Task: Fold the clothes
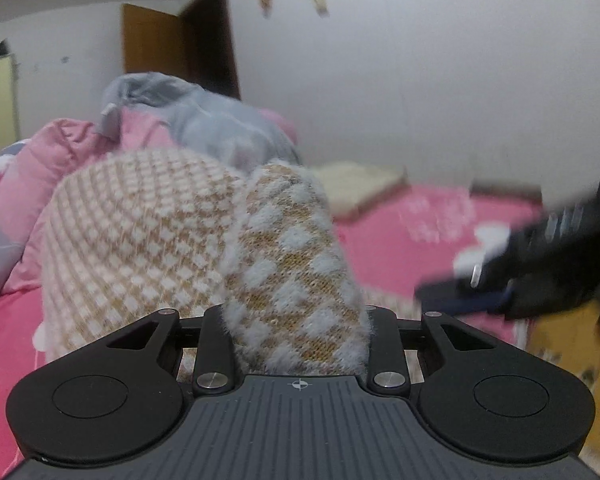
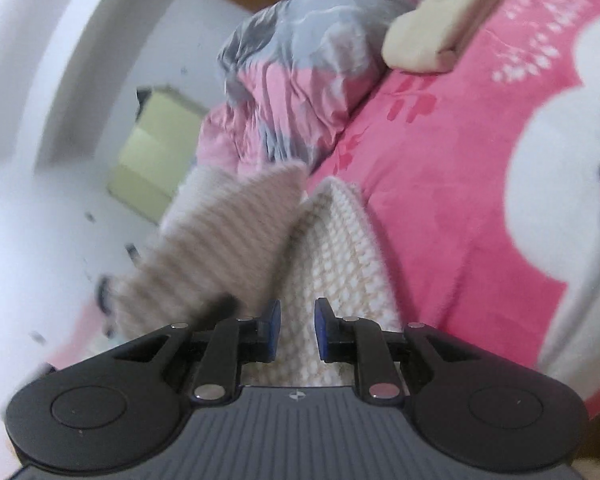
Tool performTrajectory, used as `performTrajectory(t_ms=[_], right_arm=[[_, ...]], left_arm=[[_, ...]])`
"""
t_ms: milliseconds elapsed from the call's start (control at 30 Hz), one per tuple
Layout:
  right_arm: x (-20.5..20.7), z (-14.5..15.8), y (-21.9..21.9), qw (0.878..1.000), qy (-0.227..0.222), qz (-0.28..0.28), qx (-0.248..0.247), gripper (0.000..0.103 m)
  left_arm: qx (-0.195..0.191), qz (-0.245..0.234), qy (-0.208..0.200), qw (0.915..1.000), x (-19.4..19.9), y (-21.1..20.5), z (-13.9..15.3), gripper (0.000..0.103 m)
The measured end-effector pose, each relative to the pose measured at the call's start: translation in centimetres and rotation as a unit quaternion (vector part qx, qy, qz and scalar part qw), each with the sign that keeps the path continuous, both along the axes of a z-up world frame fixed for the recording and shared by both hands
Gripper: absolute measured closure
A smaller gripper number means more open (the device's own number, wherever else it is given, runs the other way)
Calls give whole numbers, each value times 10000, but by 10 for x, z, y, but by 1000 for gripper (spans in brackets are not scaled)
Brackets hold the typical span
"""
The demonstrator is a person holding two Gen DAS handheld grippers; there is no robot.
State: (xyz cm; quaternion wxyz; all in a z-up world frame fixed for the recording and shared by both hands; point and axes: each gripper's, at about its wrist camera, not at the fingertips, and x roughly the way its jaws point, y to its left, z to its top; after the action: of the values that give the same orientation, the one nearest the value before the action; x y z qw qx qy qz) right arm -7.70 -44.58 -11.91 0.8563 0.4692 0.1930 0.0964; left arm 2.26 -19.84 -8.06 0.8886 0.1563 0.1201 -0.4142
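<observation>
The left gripper point(image 1: 298, 332) is pinching a fold of the fuzzy sweater point(image 1: 140, 240). The right gripper point(image 2: 297, 334), at 3 o'clock from it, has its jaws apart over the sweater on the pink bed point(image 2: 440, 184).

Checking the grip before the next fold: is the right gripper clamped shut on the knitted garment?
No. The right gripper stands open, its blue pads apart, with the knitted garment showing in the gap between them.
</observation>
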Motion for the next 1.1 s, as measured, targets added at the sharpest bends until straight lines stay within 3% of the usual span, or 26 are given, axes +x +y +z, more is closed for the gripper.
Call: performTrajectory(t_ms=[67, 200, 267, 333, 400, 567, 900, 1100], right_arm=[[-7, -7, -15, 9987, -97, -89, 494, 80], [-6, -19, -28, 9923, -328, -10, 1193, 56], [-6, -19, -30, 9905, -408, 42, 1316, 55], [-6, -19, -31, 9895, -450, 85, 1370, 47], [-6, -17, -31, 9896, -428, 122, 1366, 40], [-6, -14, -28, 9896, -406, 214, 1360, 34], [-3, 3, -13, 9947, -282, 487, 865, 32], [3, 24, 8, 9982, -11, 595, 40, 30]], left_arm=[[272, -31, -232, 9994, -6, -7, -7, 73], [656, -55, -640, 9958, -19, -15, -18, 70], [754, -78, -720, 9945, -22, -18, -19, 66], [824, -136, -730, 9938, -24, -20, -19, 60], [856, -252, -676, 9937, -25, -22, -17, 51], [810, -578, -450, 9940, -25, -23, -14, 33], [640, -991, -106, 9930, -25, -9, -16, 22], [452, -1067, 73, 9932, -29, -4, -20, 19]])
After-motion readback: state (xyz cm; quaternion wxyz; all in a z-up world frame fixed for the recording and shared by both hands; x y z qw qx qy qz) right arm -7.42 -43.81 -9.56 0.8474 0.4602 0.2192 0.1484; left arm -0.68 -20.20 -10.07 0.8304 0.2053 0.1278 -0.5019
